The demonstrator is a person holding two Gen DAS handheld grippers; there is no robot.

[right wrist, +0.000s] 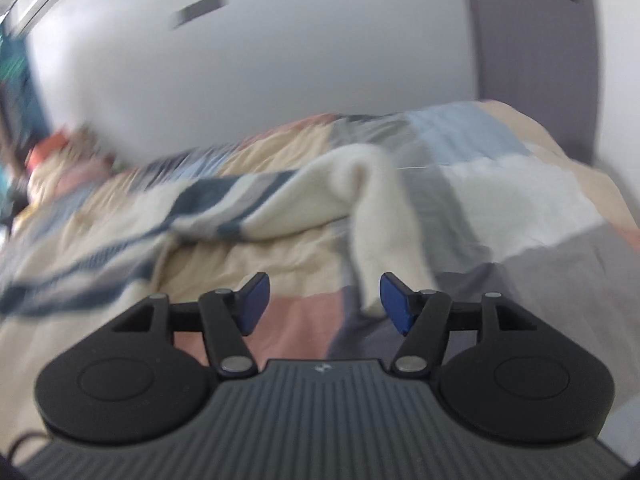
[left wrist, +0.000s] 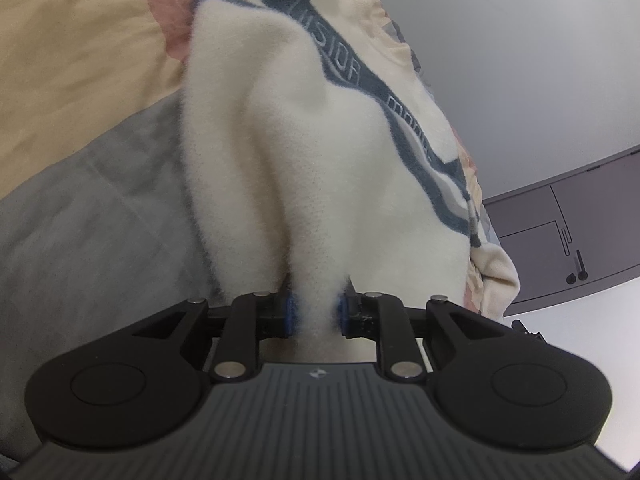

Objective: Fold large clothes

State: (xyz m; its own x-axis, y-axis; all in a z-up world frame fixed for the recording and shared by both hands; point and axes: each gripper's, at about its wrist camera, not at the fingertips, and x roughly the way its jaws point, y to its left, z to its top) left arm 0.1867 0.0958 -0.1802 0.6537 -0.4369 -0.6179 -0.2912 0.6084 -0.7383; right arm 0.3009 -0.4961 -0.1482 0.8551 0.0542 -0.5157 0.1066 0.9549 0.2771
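Observation:
A fluffy cream sweater (left wrist: 280, 140) with dark blue lettered bands fills the left wrist view, rising away from the fingers. My left gripper (left wrist: 316, 314) is shut on a fold of it, the blue pads squeezing the fabric from both sides. In the blurred right wrist view the same sweater (right wrist: 320, 196) lies spread over the bed, one cream sleeve (right wrist: 384, 240) trailing toward me. My right gripper (right wrist: 322, 304) hangs open just above the bed with nothing between its pads. The sleeve's end lies just beyond its right finger, apart from the pad.
A patchwork quilt (right wrist: 500, 184) in beige, pink, grey and pale blue covers the bed (left wrist: 80, 60). A grey cabinet (left wrist: 580, 232) stands by the white wall to the right. A grey door or panel (right wrist: 532, 40) rises behind the bed. Blurred clutter sits at far left (right wrist: 44, 148).

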